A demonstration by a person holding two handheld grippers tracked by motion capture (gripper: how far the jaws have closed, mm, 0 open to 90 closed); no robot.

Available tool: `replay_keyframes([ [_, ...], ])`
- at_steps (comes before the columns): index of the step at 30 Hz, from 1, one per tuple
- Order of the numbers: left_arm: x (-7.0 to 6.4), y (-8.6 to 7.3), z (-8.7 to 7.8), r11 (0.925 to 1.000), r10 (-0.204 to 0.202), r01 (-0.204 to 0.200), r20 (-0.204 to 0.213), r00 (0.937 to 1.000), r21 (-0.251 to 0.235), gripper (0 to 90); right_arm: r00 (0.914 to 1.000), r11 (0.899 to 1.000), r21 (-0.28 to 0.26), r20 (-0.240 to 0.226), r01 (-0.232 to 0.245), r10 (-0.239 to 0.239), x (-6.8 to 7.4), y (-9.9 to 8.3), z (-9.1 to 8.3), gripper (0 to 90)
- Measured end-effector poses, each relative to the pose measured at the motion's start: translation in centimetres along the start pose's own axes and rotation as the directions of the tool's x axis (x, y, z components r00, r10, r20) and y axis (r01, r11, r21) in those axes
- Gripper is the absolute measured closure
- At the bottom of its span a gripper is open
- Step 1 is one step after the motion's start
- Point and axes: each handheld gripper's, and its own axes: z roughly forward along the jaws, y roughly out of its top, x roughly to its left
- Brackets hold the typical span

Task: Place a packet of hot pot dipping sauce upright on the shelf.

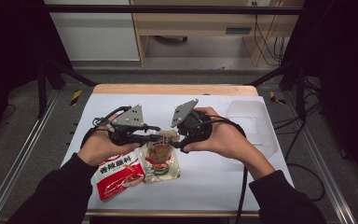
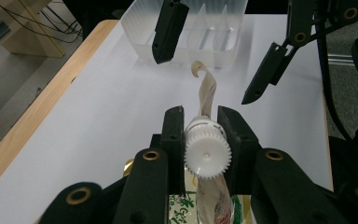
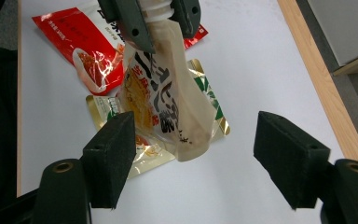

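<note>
A beige spouted pouch (image 3: 168, 102) hangs by its white ridged cap (image 2: 206, 156), and my left gripper (image 2: 201, 112) is shut on that cap. In the high view the left gripper (image 1: 154, 135) and the right gripper (image 1: 179, 140) meet over the table's middle, with the pouch (image 1: 167, 137) between them. My right gripper (image 3: 200, 158) stands open, its jaws on either side of the pouch's lower end without touching it. In the left gripper view the pouch's far end (image 2: 201, 74) curls up between the right gripper's jaws.
A red seasoning packet (image 1: 119, 175) and a gold and green packet (image 1: 161, 163) lie on the white mat (image 1: 214, 182) below the grippers. A clear plastic container (image 1: 249, 114) stands at the back right. The wooden table edge (image 1: 175, 89) runs along the far side.
</note>
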Motion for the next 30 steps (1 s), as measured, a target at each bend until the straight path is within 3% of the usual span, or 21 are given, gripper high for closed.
replay_keyframes([
  [15, -0.3, -0.1, 0.8, 0.9996, 0.025, -0.026, 0.037, 0.9990, 0.014, 73.1, 0.9976, 0.998, 0.059, -0.068, 0.021, -0.017, -0.1, 0.2, 1.6, 36.5],
  [21, -0.3, -0.2, 0.8, 0.9995, 0.025, -0.026, 0.040, 0.9989, 0.018, 73.1, 0.9935, 0.997, 0.059, -0.108, 0.043, -0.036, 0.1, 0.2, 1.8, 52.2],
  [30, -0.2, -0.4, 1.1, 0.9994, 0.019, -0.020, 0.040, 0.9990, 0.029, 73.0, 0.9875, 0.995, 0.069, -0.148, 0.066, -0.055, 0.3, 0.3, 1.5, 67.3],
])
